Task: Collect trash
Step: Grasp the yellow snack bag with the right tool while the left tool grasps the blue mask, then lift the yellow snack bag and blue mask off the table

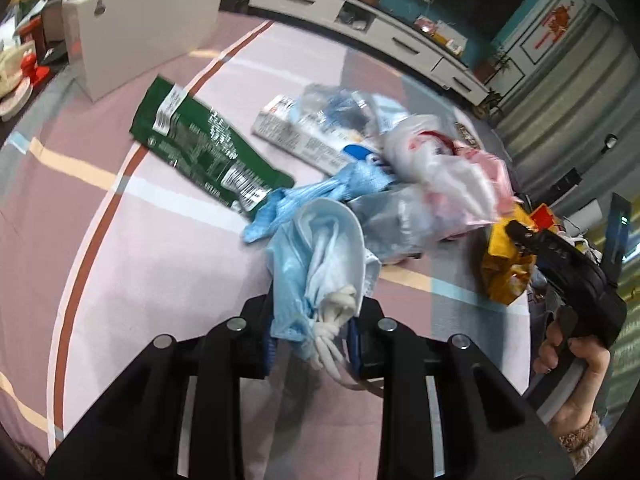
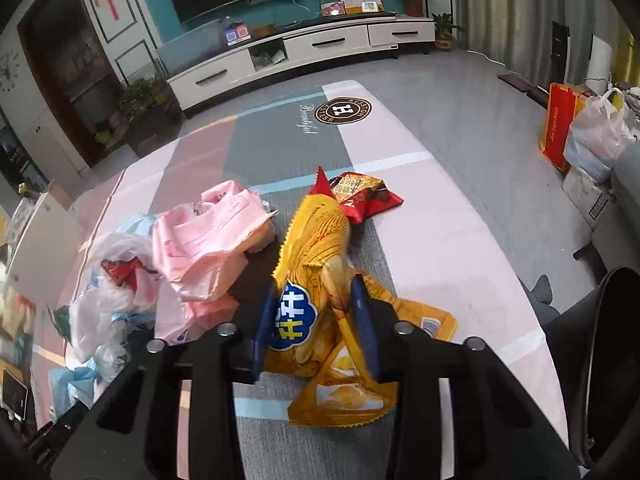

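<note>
My left gripper (image 1: 314,334) is shut on a crumpled blue face mask (image 1: 316,256) and holds it above the patterned table. My right gripper (image 2: 316,332) is shut on a yellow chip bag (image 2: 320,264), which also shows in the left wrist view (image 1: 506,264) beside the right gripper (image 1: 520,240). On the table lie a green wrapper (image 1: 200,144), a grey-white carton (image 1: 296,136), white plastic bags (image 1: 424,152), a pink plastic bag (image 2: 208,240) and a red snack wrapper (image 2: 360,192).
A white box (image 1: 140,28) stands at the table's far left. A white TV cabinet (image 2: 304,52) lines the far wall. An orange paper bag (image 2: 556,124) and a filled plastic bag (image 2: 596,132) stand on the floor at right. The table's right edge (image 2: 500,256) is close.
</note>
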The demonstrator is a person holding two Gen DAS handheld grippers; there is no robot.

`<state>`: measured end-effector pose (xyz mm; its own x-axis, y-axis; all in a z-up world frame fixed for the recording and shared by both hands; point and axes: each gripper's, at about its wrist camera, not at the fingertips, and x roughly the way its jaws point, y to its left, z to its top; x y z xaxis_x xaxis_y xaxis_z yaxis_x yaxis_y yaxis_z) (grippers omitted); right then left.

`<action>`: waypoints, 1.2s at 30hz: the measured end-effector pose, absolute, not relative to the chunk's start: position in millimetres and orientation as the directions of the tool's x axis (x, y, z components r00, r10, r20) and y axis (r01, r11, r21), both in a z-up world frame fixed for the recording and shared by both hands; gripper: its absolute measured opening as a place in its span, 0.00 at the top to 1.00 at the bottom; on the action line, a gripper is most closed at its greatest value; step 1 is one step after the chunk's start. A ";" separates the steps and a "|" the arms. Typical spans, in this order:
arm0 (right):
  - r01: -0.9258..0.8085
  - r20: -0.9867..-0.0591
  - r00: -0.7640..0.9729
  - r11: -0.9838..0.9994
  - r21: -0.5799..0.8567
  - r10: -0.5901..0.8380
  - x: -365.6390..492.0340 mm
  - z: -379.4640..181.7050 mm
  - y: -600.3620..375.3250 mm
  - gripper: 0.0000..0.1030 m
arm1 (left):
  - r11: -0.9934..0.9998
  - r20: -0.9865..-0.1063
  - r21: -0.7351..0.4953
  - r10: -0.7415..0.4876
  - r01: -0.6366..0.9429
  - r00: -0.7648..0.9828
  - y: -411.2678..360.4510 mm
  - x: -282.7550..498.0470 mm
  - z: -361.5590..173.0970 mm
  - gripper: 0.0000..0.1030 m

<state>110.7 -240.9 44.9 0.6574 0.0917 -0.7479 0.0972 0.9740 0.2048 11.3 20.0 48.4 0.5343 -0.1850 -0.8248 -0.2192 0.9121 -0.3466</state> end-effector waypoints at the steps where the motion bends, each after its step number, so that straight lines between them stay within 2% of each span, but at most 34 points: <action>1: 0.099 -0.747 0.658 0.973 0.209 0.093 109.4 45.9 -241.0 0.65 | 0.916 -0.818 -0.343 -0.181 -0.210 0.546 17.8 9.1 53.1 0.73; 18: 0.091 -0.643 0.758 0.959 0.269 0.109 68.3 93.4 -246.2 0.67 | 0.916 -0.752 -0.378 -0.218 -0.135 0.623 12.4 -6.6 86.5 0.72; 36: 0.005 -0.596 0.788 0.966 0.258 0.155 49.0 113.7 -232.4 0.67 | 0.952 -0.709 -0.291 -0.149 -0.094 0.690 -0.1 -17.7 106.4 0.72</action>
